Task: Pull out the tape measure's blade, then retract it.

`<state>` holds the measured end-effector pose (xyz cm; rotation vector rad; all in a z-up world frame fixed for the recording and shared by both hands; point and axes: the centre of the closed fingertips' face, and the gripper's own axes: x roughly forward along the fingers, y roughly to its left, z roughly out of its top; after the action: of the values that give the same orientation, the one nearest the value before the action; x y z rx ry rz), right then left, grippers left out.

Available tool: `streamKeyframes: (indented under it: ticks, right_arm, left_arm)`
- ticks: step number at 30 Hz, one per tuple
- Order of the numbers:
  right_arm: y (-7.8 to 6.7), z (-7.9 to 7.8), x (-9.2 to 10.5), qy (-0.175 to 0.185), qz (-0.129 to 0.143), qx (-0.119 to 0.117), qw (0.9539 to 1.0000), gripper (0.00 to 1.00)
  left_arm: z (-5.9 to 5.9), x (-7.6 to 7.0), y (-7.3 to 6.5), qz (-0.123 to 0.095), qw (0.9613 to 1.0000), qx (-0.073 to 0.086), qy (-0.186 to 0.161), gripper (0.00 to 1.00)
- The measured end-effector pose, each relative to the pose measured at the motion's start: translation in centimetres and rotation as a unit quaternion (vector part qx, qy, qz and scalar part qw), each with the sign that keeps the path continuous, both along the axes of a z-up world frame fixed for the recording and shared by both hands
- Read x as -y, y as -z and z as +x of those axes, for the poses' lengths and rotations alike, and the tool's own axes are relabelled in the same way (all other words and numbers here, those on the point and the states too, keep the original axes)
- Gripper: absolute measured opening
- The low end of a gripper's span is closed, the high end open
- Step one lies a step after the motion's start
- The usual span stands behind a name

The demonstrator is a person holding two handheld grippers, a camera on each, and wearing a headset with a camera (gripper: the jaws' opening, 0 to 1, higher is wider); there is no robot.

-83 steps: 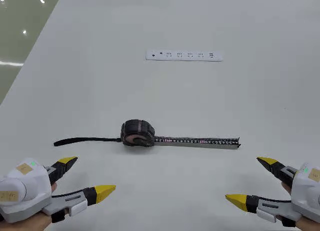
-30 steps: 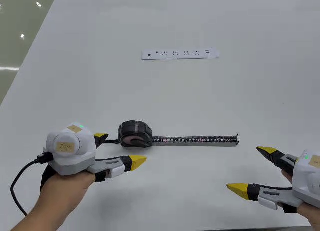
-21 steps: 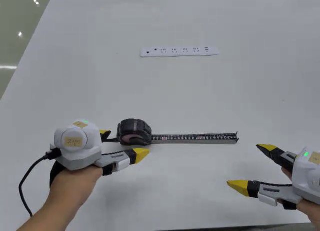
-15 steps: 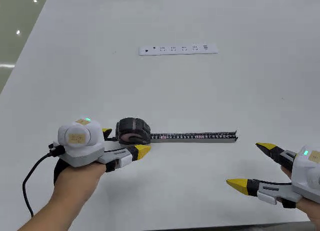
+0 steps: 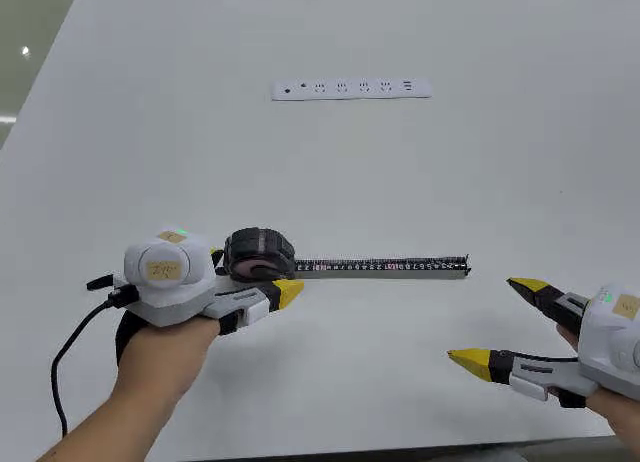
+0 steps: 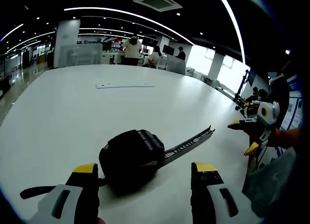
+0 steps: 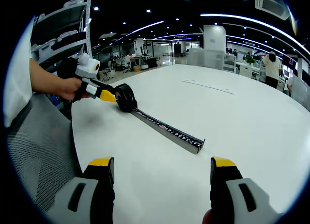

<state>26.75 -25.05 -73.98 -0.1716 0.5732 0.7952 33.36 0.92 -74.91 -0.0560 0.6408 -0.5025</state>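
A black tape measure case (image 5: pixel 259 255) (image 6: pixel 131 157) (image 7: pixel 125 97) lies on the white table (image 5: pixel 340 172). Its blade (image 5: pixel 381 268) (image 6: pixel 189 143) (image 7: pixel 168 131) is drawn out to the right and lies flat. My left gripper (image 5: pixel 252 275) (image 6: pixel 145 168) is open, its yellow-tipped jaws on either side of the case without closing on it. A black wrist strap (image 6: pixel 36 190) trails from the case toward the left. My right gripper (image 5: pixel 497 322) (image 7: pixel 163 164) is open near the table's front right, short of the blade's end hook (image 5: pixel 465 266) (image 7: pixel 199 146).
A white power strip (image 5: pixel 351 87) (image 6: pixel 125 84) (image 7: pixel 209 87) lies flat at the far middle of the table. A black cable (image 5: pixel 78 340) hangs from my left gripper. The table's front edge (image 5: pixel 400 448) runs close below both hands.
My left gripper has moved up from the front left to the case and now straddles it. The right gripper has stayed near the front right. The blade has kept its length.
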Motion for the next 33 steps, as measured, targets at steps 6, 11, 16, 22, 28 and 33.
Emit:
streamKeyframes:
  ticks: [6,11,16,22,28,33]
  right_arm:
    - [0.1,0.4,-0.1,0.002,0.000,0.001,1.0000,0.77]
    - [0.2,0.4,-0.2,0.001,-0.001,0.000,1.0000,0.77]
    - [0.3,0.7,0.0,0.001,0.000,0.001,1.0000,0.77]
    - [0.4,0.8,0.1,0.002,-0.001,0.001,1.0000,0.77]
    - [0.8,0.7,0.1,-0.001,-0.006,-0.003,1.0000,0.76]
    - [0.8,0.7,0.3,0.001,-0.008,-0.002,1.0000,0.76]
  left_arm:
    - [0.4,-0.4,-0.1,0.009,0.9998,0.008,-0.017,0.75]
    - [0.5,-0.1,-0.2,0.001,0.9998,0.005,-0.020,0.75]
    - [1.1,0.4,-0.1,-0.008,0.9991,0.002,-0.042,0.75]
    - [1.2,0.5,0.3,-0.016,0.9980,-0.005,-0.060,0.75]
    - [1.4,0.5,0.2,-0.021,0.9964,-0.001,-0.082,0.75]
    - [1.6,0.8,0.1,-0.024,0.9941,0.001,-0.106,0.77]
